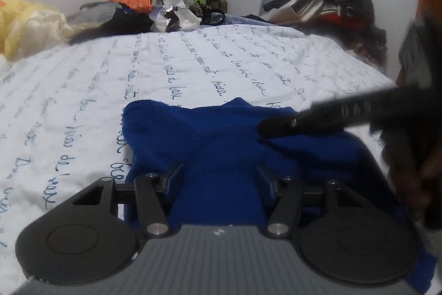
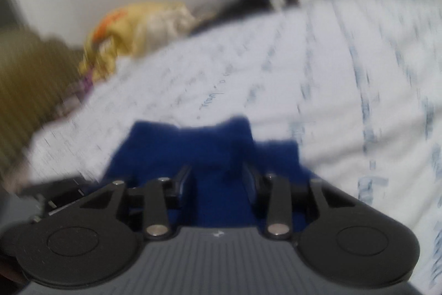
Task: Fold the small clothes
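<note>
I am working the gather step of the fold on the blue garment (image 1: 221, 134), which is lying bunched on the bed (image 1: 193, 60), directly under and ahead of both tools. My left tool (image 1: 218, 179) is standing partly open, cloth rising between its fingers; I cannot tell whether the pads are pressing. My right tool (image 2: 215, 179) is standing narrower, cloth likewise between; the blurred view is hiding contact. Next, I judge, each tool needs a firm pinch on an edge before lifting it across.
</note>
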Demonstrator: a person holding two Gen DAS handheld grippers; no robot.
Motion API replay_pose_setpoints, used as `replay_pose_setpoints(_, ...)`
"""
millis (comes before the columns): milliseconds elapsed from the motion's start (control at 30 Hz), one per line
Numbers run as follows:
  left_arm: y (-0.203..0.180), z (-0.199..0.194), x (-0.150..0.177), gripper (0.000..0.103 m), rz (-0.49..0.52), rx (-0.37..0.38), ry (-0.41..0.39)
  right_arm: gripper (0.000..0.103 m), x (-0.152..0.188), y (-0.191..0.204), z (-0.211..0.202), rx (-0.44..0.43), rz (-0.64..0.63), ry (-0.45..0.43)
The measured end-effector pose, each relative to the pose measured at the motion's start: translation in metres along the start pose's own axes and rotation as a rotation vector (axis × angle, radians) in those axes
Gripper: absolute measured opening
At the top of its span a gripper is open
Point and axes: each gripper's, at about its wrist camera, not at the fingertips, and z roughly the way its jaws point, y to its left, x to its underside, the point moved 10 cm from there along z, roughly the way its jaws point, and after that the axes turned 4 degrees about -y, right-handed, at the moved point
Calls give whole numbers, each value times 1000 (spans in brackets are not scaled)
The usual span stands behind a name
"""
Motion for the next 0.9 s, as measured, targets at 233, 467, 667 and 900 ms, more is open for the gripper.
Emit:
replay_pose_setpoints(233, 11, 1, -2, 62, -7, -6, -5, 41, -39, 58, 7, -43, -65, 55)
replay_pose_setpoints(467, 12, 0, 0, 62, -12, -13, -7, 34, -25, 48, 72, -99, 42, 126)
replay_pose_setpoints(667, 12, -1, 0, 62, -11, -12, -10, 38, -28, 51, 42, -31, 32, 90)
replay_pose_setpoints(900, 11, -3, -2, 65, 23, -29, -11, 61, 3, 19, 8, -11, -87, 44)
